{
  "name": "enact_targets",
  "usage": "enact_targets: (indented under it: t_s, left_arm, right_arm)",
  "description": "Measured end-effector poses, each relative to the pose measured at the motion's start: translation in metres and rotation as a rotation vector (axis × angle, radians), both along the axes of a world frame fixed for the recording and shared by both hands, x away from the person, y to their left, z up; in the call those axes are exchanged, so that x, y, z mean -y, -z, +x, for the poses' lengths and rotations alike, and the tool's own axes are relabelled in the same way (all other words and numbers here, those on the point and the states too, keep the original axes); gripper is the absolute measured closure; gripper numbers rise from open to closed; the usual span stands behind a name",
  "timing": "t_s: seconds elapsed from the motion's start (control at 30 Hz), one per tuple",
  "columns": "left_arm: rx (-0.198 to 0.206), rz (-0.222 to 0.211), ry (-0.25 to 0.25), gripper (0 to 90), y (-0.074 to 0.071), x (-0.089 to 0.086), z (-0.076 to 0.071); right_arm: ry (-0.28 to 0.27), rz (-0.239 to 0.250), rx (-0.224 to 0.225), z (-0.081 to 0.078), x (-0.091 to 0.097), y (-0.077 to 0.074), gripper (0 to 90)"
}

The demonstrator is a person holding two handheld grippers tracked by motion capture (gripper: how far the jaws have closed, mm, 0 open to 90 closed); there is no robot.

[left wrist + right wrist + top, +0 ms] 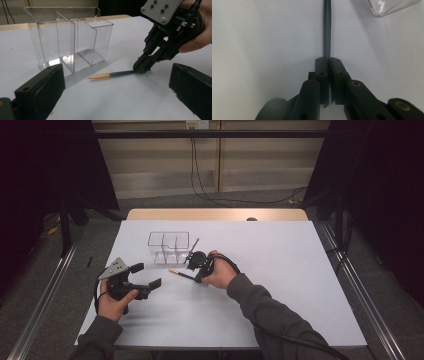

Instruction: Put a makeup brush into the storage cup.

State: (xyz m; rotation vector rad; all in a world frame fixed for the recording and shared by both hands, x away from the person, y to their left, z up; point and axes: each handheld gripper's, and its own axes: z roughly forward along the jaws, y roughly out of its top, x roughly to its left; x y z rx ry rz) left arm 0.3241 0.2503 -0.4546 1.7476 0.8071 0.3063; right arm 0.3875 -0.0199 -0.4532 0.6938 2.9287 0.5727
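Two black jaws of the right gripper [142, 68] are clenched on the dark end of a pen [117, 74], pinching it right at their tips; in the right gripper view the slim dark barrel [327, 30] runs straight out ahead from between the closed pads, lying on or just above the white table [262, 37]. The pen is a thin, round stick, matte grey-black along most of its length and dull gold at the end farthest from the jaws. Just beyond that gold end, off to one side of the jaws' line, stands a clear plastic organiser [67, 40]: a smooth, glossy, straight-walled box with rounded corners, split by thin transparent dividers into three compartments, all of which look empty. Judging by this, the grasp is made but the lift and the drop into a compartment are left to do; the pen seems not yet raised, though whether it still touches the table cannot be told. The left gripper [145, 276] rests well apart from the pen, its blocky, matte jaws standing wide and released with nothing between them, the pen and organiser both lying out ahead of its gap. The table top is a flat, matte white sheet, with a pale wooden edge [215, 214] showing past its far side in the high view, and a grey plate [161, 10] with screw heads caps the right gripper.
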Motion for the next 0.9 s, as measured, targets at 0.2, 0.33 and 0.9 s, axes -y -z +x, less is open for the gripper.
enact_targets:
  t_s: [0.2,0.33,0.9]
  left_arm:
    - [0.0,0.007,0.003,0.1,-0.001,-0.001,0.0]
    - [-0.004,-0.005,0.001,0.1,0.0,0.001,0.0]
    - [-0.005,-0.003,0.009,0.0,-0.001,0.002,0.0]
  right_arm:
    - [0.008,0.012,0.013,-0.002,0.004,-0.001,86.3]
    - [0.018,0.045,0.011,-0.001,0.011,-0.006,86.3]
    - [0.028,0.162,0.069,-0.012,0.03,-0.024,86.3]
